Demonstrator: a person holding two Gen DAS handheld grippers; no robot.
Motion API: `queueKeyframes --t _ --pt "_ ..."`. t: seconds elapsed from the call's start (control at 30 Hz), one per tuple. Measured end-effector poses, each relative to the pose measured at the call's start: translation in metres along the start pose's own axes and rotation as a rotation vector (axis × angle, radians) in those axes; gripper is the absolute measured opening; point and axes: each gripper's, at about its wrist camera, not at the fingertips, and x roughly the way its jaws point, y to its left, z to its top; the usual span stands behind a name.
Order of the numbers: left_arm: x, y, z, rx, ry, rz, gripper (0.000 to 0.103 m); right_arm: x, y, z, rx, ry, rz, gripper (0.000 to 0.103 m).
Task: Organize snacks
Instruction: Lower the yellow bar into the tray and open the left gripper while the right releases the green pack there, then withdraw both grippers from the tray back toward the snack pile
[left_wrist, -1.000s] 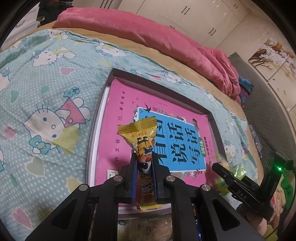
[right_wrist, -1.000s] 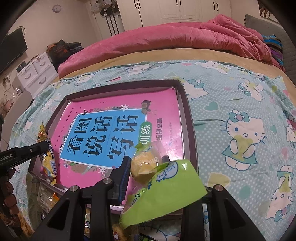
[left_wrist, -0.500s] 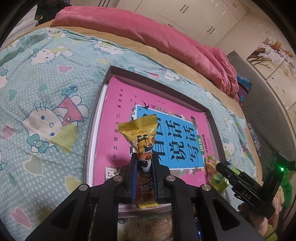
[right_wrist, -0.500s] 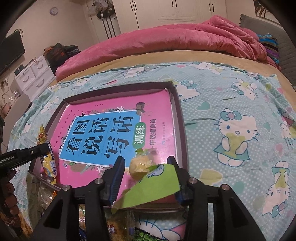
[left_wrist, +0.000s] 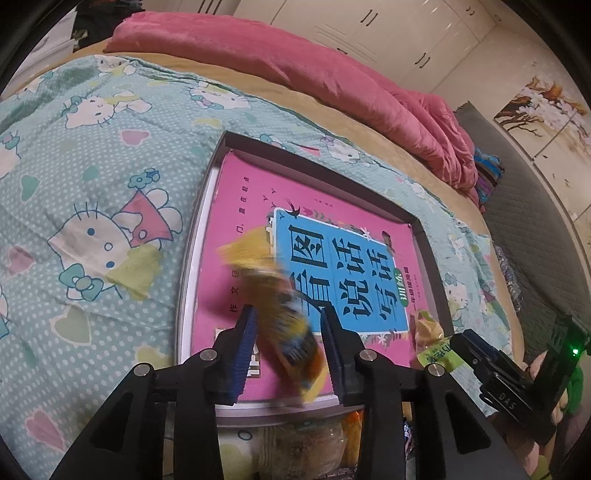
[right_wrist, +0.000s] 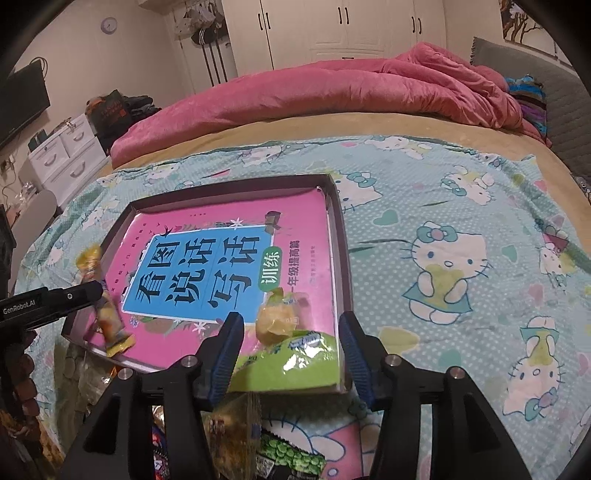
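A shallow dark tray (left_wrist: 317, 158) (right_wrist: 341, 236) lies on the bed with a pink book (left_wrist: 251, 206) (right_wrist: 229, 236) inside. My left gripper (left_wrist: 289, 325) is open; a yellow snack packet (left_wrist: 280, 306), blurred, drops between its fingers onto the book's near edge, and shows in the right wrist view (right_wrist: 105, 314). My right gripper (right_wrist: 291, 332) is open; a green-and-yellow snack bag (right_wrist: 284, 347) lies on the book's near right corner between its fingers, and shows in the left wrist view (left_wrist: 430, 338).
A Hello Kitty sheet (left_wrist: 92, 206) (right_wrist: 461, 258) covers the bed. A pink duvet (right_wrist: 351, 92) is bunched at the far side. More snack packets (right_wrist: 280, 450) (left_wrist: 295, 446) lie near the bed's front edge below the grippers.
Both grippers have opened. The yellow packet left the left gripper and tips over onto the book. The green bag left the right gripper and now lies on the book.
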Motion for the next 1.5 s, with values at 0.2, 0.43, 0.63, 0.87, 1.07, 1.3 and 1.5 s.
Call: queueKeyframes --t 0.2,0.43,0.63,0.87,1.07,1.3,1.5 --pt "-0.005 -0.001 -0.002 0.006 -0.006 -0.005 0.044 -0.010 0.000 -0.007 0.034 0.013 0.051 0.053" --pt "-0.012 -0.003 -0.004 0.014 -0.011 -0.013 0.048 -0.004 0.020 -0.011 -0.004 0.038 0.085 0.053" --pt "-0.020 -0.007 -0.003 0.024 -0.024 -0.020 0.055 0.002 0.032 -0.013 -0.023 0.058 0.112 0.053" --pt "-0.032 -0.013 -0.008 0.045 -0.030 -0.029 0.063 0.007 0.041 -0.013 -0.039 0.072 0.137 0.053" --pt "-0.046 -0.019 -0.012 0.068 -0.042 -0.039 0.069 -0.006 0.038 -0.010 -0.028 0.034 0.147 0.054" --pt "-0.063 -0.028 -0.020 0.106 -0.060 -0.032 0.075 -0.025 0.028 -0.003 -0.016 -0.021 0.132 0.060" --pt "-0.074 -0.026 -0.023 0.109 -0.069 -0.027 0.076 -0.039 0.022 -0.002 -0.011 -0.062 0.136 0.060"
